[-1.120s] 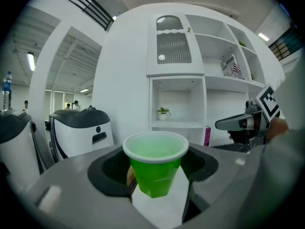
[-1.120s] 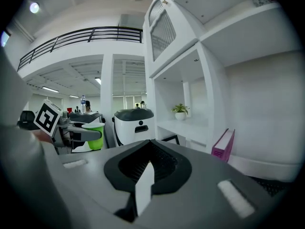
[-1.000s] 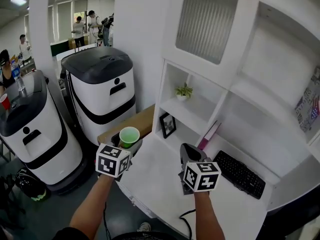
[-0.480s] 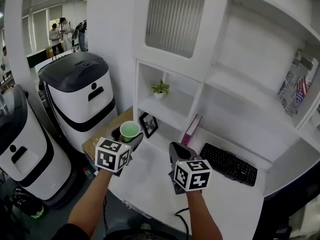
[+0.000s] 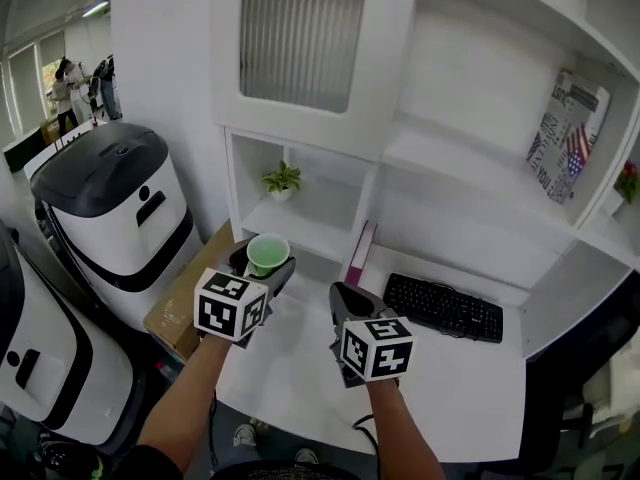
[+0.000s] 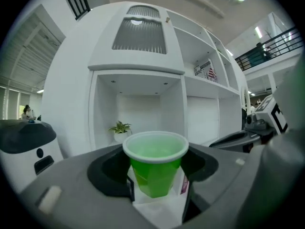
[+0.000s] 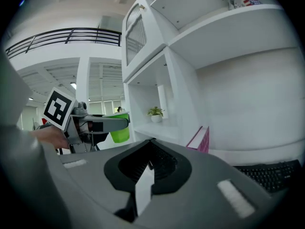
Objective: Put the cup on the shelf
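White shelving [image 5: 330, 230] now fills the wall straight ahead of me, where a second ago I was turned more toward the white-and-black machines [image 5: 115, 193] on the left. My left gripper [image 6: 155, 187] has its jaws drawn in narrow around the lower body of the green plastic cup [image 6: 155, 163]. The cup stands upright with its white-rimmed mouth open, and it looks empty. Just beside it, my right gripper [image 7: 145, 173] has its jaws closed together on nothing and hangs idle over the white desk [image 5: 300, 368]. Over that second the cup has left the desk's left edge by the brown cardboard box [image 5: 180, 303]. It now hangs in front of the left column of compartments, below the board with the small potted plant [image 5: 282, 180]. The cup is in the air and touches no board, so I judge the turn toward the shelf done and the placing itself not yet begun. The plant's board looks nearest, so the next move likely calls for a lift and a forward reach. That reach should keep the cup level and clear of the plant. The pink binder [image 5: 358, 253] leaning in the next bay and the black keyboard [image 5: 443, 306] lie off to the right, out of that path.
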{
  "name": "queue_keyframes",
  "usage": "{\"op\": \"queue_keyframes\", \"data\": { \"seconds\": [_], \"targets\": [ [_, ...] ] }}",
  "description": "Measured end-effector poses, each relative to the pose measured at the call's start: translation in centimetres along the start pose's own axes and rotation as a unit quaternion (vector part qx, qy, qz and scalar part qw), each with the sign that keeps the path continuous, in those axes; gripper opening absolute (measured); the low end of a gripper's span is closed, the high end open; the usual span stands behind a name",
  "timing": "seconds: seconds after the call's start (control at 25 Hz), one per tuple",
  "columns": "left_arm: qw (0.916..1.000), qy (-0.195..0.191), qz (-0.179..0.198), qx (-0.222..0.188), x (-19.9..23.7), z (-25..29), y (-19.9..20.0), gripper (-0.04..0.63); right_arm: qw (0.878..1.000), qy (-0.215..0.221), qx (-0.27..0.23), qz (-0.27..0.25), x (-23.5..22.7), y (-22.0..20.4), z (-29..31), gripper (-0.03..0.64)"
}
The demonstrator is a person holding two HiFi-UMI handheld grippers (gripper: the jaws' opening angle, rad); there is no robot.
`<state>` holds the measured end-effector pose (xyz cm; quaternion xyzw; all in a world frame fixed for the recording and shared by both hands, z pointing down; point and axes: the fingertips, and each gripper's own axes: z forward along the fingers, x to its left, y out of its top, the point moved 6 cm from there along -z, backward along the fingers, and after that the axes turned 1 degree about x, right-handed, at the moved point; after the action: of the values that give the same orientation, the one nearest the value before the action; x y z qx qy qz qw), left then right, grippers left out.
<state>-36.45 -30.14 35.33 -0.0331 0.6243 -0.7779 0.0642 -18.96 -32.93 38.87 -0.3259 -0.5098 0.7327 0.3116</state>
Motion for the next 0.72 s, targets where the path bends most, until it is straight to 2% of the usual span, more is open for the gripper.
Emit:
{"op": "queue_keyframes", "data": {
  "seconds": [0.44,0.72],
  "targets": [
    [0.9942,-0.104,0.023,-0.014,-0.6,6.4,3.0,0.316,0.996,-0.086,-0.005,0.011,-0.4,0.2,0.0,0.022],
    [0.9891,-0.144,0.021,-0.019,-1.4,9.6,3.8,0.316,0.990,-0.140,-0.008,0.020,-0.7,-0.2,-1.5,0.022]
  ]
}}
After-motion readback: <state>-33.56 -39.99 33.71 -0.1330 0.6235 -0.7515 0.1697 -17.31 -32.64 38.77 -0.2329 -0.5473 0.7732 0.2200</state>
